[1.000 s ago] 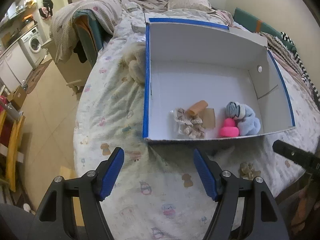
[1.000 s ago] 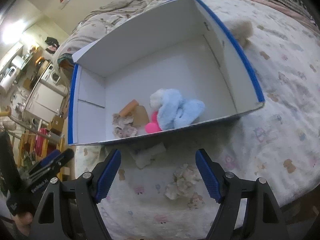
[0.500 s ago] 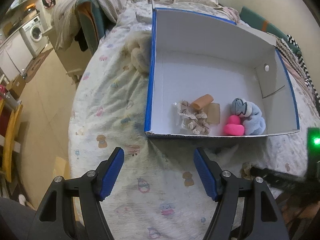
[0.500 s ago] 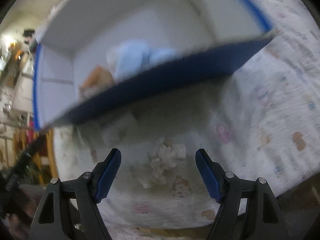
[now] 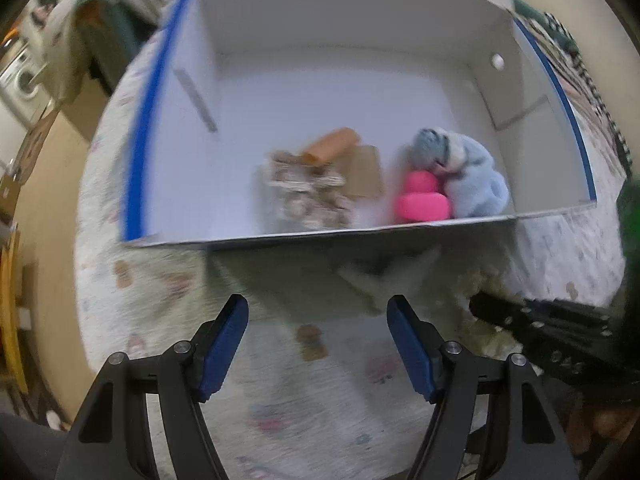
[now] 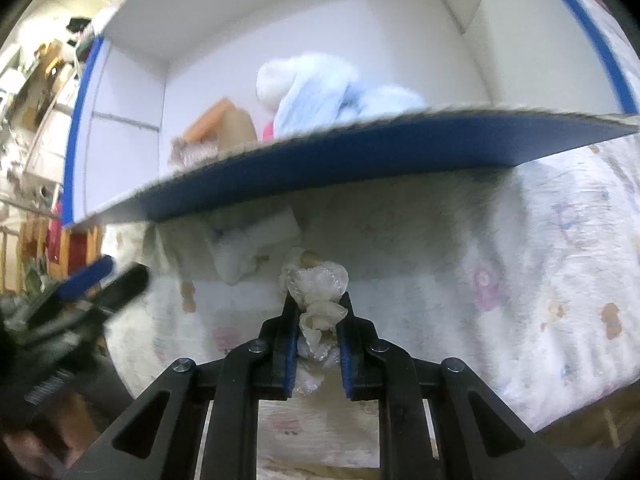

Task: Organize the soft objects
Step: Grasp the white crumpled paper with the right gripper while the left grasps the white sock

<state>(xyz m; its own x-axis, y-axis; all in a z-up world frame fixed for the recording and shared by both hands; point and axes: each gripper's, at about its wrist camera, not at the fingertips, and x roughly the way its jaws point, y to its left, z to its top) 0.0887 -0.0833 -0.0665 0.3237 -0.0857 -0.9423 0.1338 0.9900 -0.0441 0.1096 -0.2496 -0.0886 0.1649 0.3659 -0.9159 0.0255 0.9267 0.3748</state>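
Note:
A white box with blue edges [image 5: 160,80] lies on the bed. It holds a light blue plush [image 5: 472,176], a pink soft piece [image 5: 422,200], a tan roll [image 5: 332,146] and a beige lace bundle [image 5: 308,192]. My right gripper [image 6: 318,316] is shut on a cream lace bundle [image 6: 318,284] on the bedsheet in front of the box's near wall [image 6: 360,160]. A white soft piece [image 6: 248,244] lies just beyond it, also in the left wrist view [image 5: 384,280]. My left gripper [image 5: 318,320] is open and empty above the sheet.
The bed has a pale patterned sheet [image 5: 160,280] and drops off to the floor at the left [image 5: 44,200]. A chair draped with clothes [image 5: 100,28] stands beside the bed. The right gripper's body [image 5: 552,332] shows at the left view's right edge.
My right gripper dropped low to the sheet and closed on the cream lace bundle. My left gripper moved closer to the box and stayed open.

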